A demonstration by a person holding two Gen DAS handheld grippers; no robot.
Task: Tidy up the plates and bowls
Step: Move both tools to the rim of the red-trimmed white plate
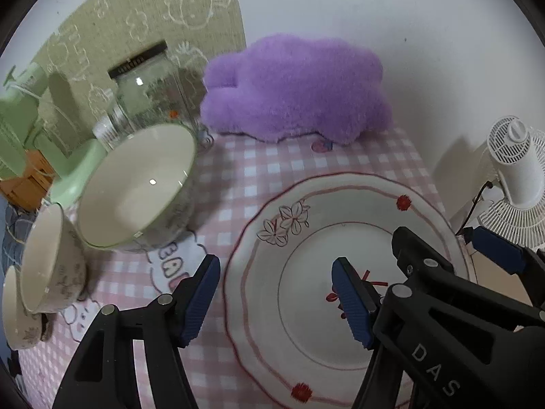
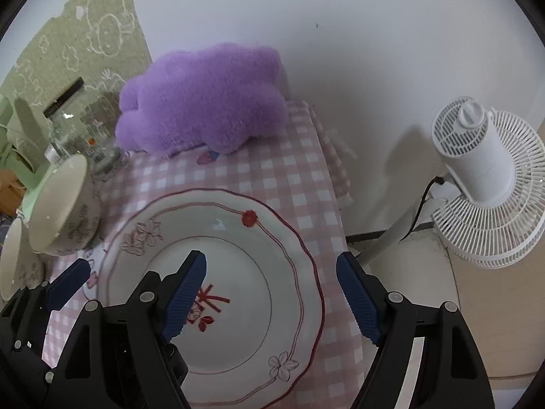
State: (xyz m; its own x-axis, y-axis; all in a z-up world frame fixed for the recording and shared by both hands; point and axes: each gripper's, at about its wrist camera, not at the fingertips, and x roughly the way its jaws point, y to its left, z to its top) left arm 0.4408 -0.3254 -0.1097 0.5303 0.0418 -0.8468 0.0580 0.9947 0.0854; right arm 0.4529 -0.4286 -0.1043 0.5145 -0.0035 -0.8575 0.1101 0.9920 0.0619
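Both claws hang released over the plate (image 1: 306,306): left gripper (image 1: 276,298) across its left rim, right gripper (image 2: 272,298) across its right. It is white, scalloped, red-lined (flowers painted). Left of it, three bowls (image 1: 136,184); beyond, purple plush (image 1: 293,92); right, white fan (image 2: 487,184).

- Ahead of me a plain white wall (image 2: 340,34) fills the back of the room.
- A green hanging cloth with white cartoon outlines (image 1: 153,17) covers the wall to my left.
- My counter wears a pink-and-white checked tablecloth (image 1: 272,167).
- A fluffy purple cloud-shaped cushion (image 1: 293,92) leans at the counter's far edge, against the wall.
- A white plastic electric fan (image 2: 487,184) stands on the pale floor (image 2: 425,323) to my right, its dark cord trailing down.
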